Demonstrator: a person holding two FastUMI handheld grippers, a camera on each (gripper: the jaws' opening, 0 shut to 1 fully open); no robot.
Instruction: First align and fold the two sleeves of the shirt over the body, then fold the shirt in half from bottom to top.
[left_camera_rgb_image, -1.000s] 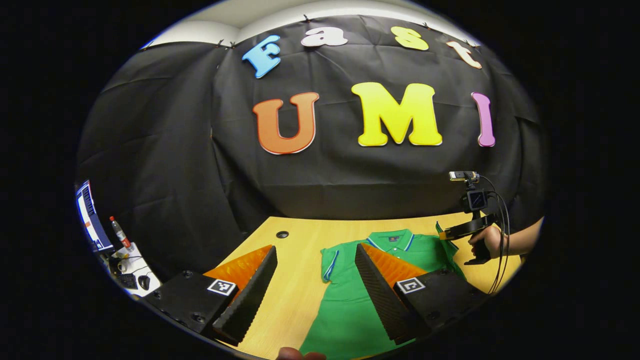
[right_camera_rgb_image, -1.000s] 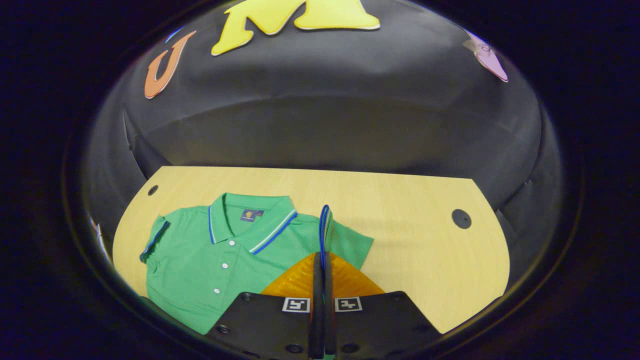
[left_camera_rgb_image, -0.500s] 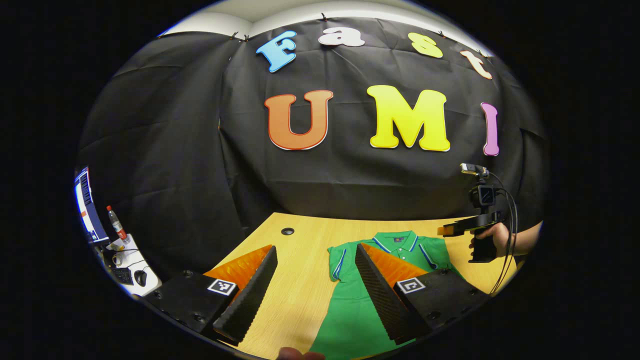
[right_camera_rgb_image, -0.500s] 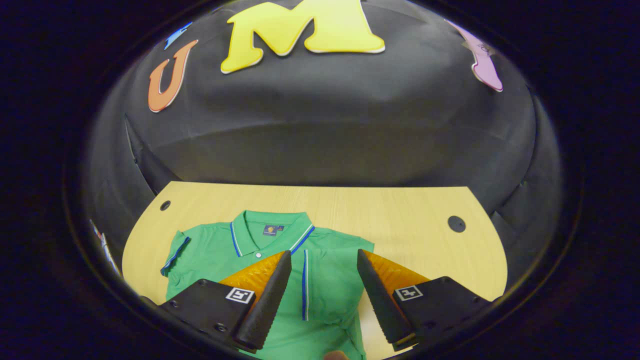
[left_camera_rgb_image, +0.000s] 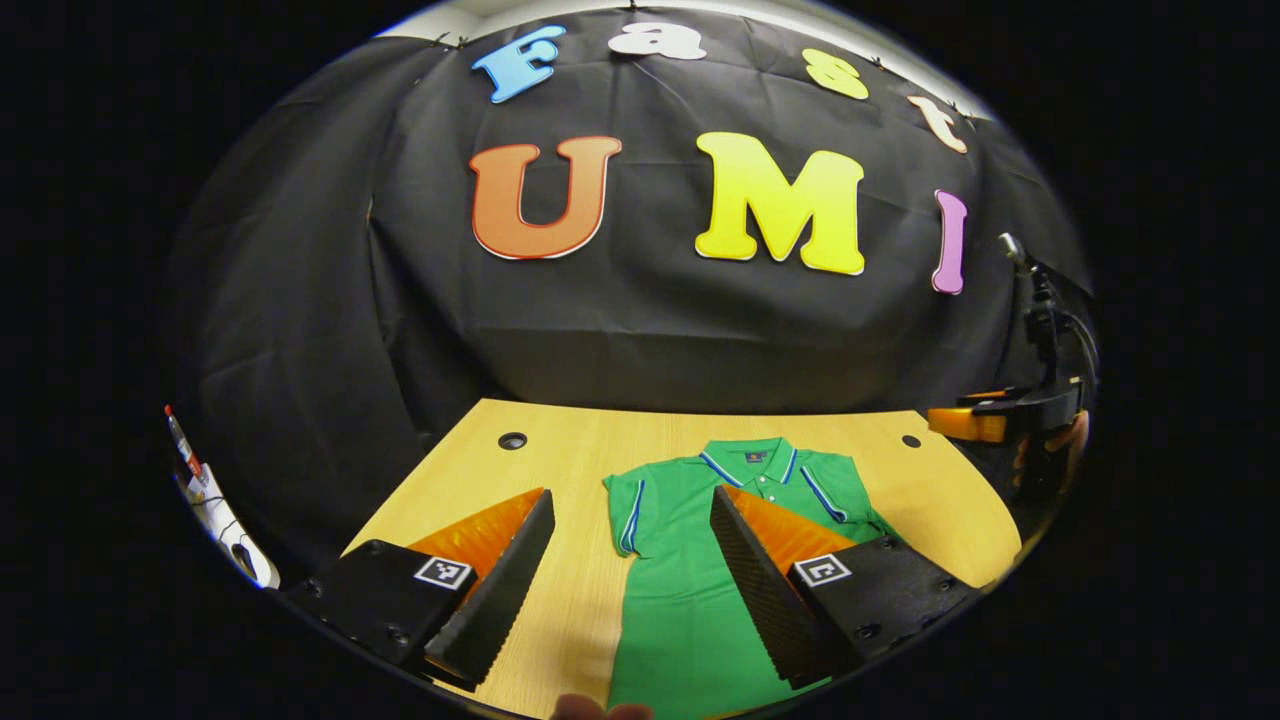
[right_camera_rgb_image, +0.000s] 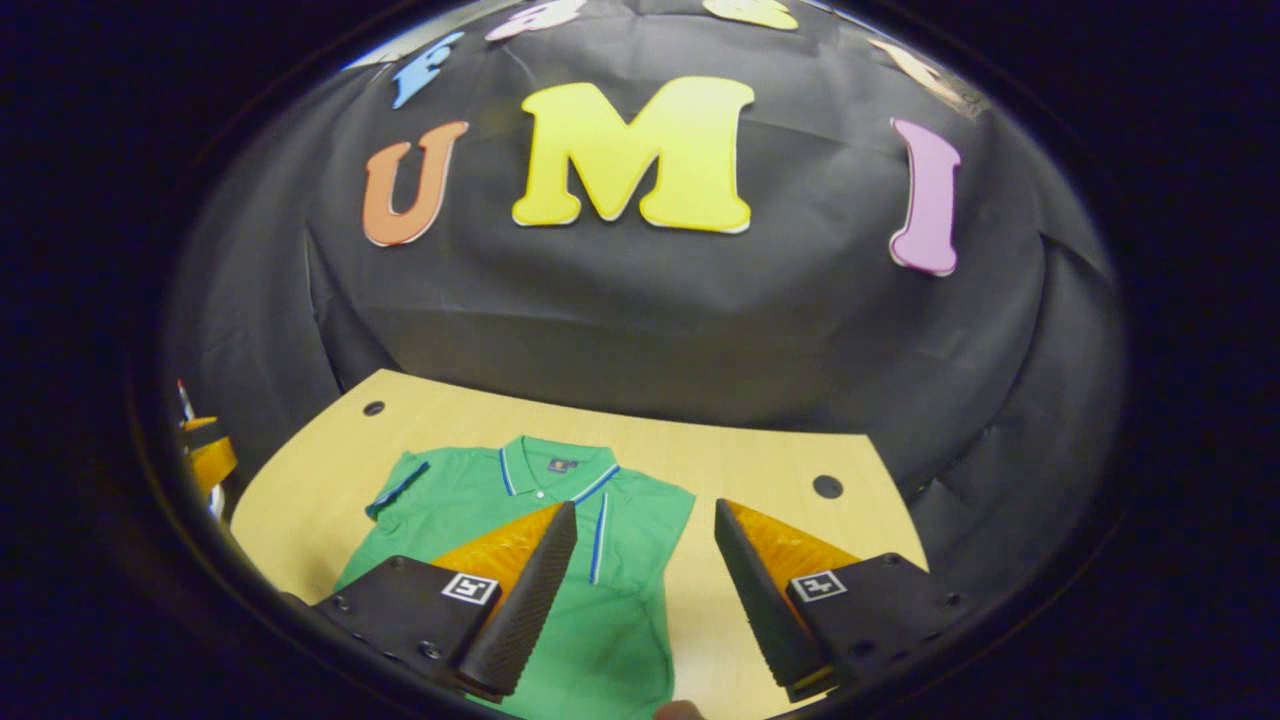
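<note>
In the left gripper view, the left gripper hangs above the near edge of the pale wooden table, its jaws spread wide with nothing between them. Just beyond its fingers lies the green short-sleeved polo shirt with blue-and-white trim, flat on the table, collar toward the black cloth wall. One sleeve is folded in over the body; the other sleeve lies out flat to the side. Farther off at the table's right edge, the right gripper is held above the table.

In the right gripper view, the right gripper is wide open and empty, above the shirt's folded side. Two round dark holes mark the far tabletop.
</note>
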